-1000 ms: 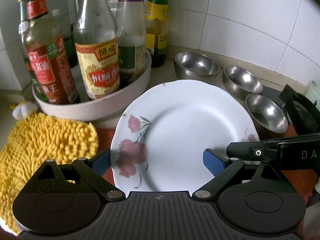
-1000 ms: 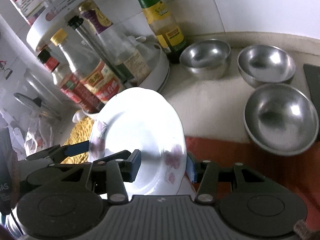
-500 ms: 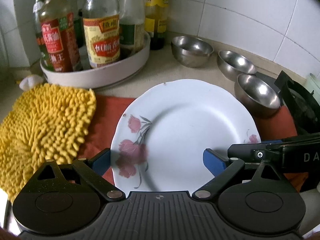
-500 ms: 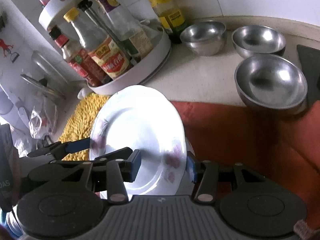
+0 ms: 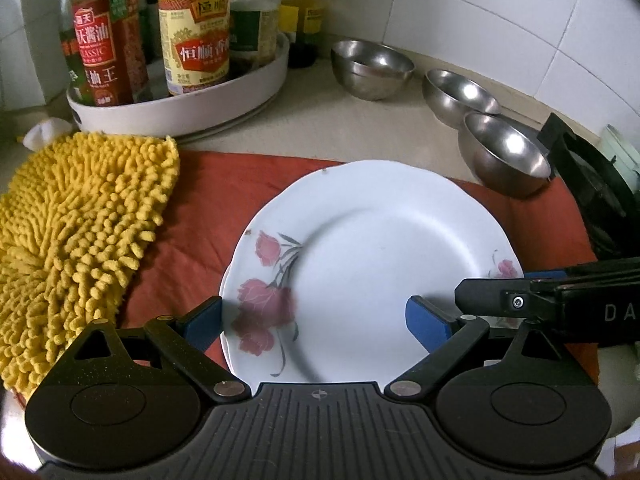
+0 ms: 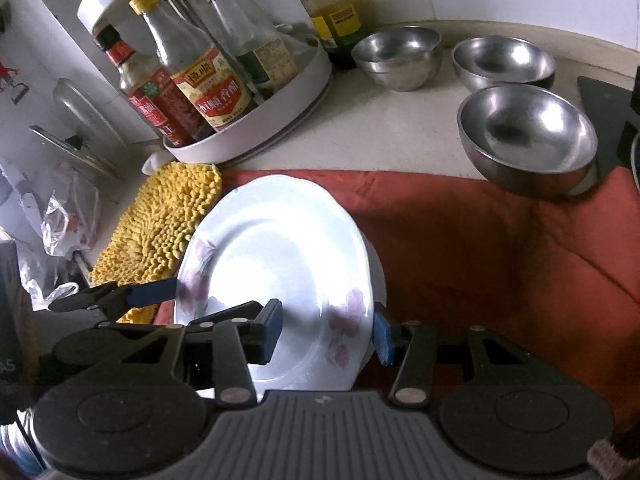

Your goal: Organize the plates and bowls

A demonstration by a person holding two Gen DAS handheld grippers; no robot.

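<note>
Item: round white ceramic plate [image 5: 372, 264] with scalloped rim and pink flower print, glossy. Held over the rust-red cloth mat [image 5: 216, 208] that covers the near edge of the pale speckled desk [image 5: 320, 120]; whether it touches the mat cannot be told.

Left tool [image 5: 316, 320]: blue pads astride the plate's near rim, one under it, one over its face; actual pressing cannot be told.

Right tool [image 6: 326, 330]: black fingers, blue pads, pinching the plate's rim on its own side.

Three hemispherical stainless-steel bowls, smooth and shiny, upright and empty: one [image 6: 400, 56] by the tiled back wall, a second [image 6: 504, 64] beside it, a third [image 6: 528, 136] nearer, its base touching the mat's far edge.

Yellow chenille mitt [image 5: 76, 236], shaggy, on the mat's left end.

Round white turntable tray [image 5: 180, 100] of glass sauce bottles [image 5: 196, 28], back left corner.
</note>
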